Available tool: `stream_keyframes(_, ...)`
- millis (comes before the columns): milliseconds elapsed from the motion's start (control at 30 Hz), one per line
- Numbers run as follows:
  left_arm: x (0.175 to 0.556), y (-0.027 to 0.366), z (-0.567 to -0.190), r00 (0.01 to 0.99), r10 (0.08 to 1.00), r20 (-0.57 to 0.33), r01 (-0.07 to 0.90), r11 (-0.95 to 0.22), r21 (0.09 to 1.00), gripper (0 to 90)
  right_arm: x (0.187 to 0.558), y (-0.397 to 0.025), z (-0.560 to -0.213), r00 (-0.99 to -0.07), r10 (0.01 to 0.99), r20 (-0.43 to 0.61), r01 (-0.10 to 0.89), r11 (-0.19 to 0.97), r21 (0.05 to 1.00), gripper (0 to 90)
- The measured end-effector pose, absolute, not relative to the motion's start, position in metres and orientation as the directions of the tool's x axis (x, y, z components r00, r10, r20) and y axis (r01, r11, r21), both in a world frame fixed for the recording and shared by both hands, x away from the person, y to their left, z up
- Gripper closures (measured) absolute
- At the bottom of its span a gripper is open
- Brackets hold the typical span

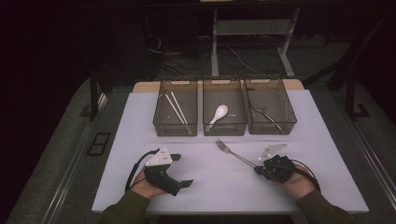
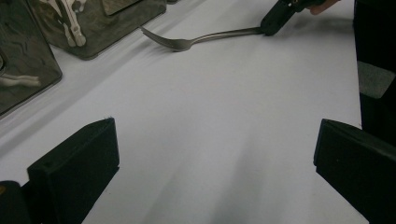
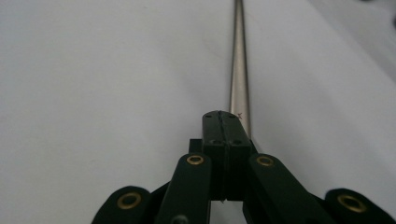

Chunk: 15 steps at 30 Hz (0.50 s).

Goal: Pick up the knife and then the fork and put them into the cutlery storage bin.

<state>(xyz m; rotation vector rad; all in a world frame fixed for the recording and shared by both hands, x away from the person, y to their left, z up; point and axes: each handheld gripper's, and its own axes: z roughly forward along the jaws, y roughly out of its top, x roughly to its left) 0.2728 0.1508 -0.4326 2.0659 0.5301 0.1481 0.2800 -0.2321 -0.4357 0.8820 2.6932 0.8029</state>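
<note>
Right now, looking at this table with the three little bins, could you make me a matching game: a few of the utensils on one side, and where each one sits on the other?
Things:
1. chopsticks
2. white spoon
3. fork
4. dark metal utensil

Places:
A. lying in the middle bin
B. on the white table, its handle end at the right gripper
C. lying in the right bin
D. lying in the left bin

Pairs: 1-D, 2-A, 3-B, 4-C
</note>
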Motion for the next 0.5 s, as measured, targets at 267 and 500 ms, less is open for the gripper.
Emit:
stream_keyframes(267, 0.273, 0.151, -0.432, 0.898, 0.427, -0.107, 0.310, -0.442, 0.842, 0.0, 0.285, -0.239, -0.435, -0.800, 0.600, 0.015, 0.506, 0.660, 0.555, 89.7)
stream_keyframes(500, 0.273, 0.150, -0.433, 0.897, 0.429, -0.108, 0.313, -0.442, 0.841, 0.0, 0.293, -0.240, -0.421, -0.800, 0.594, 0.080, 0.527, 0.634, 0.566, 75.1)
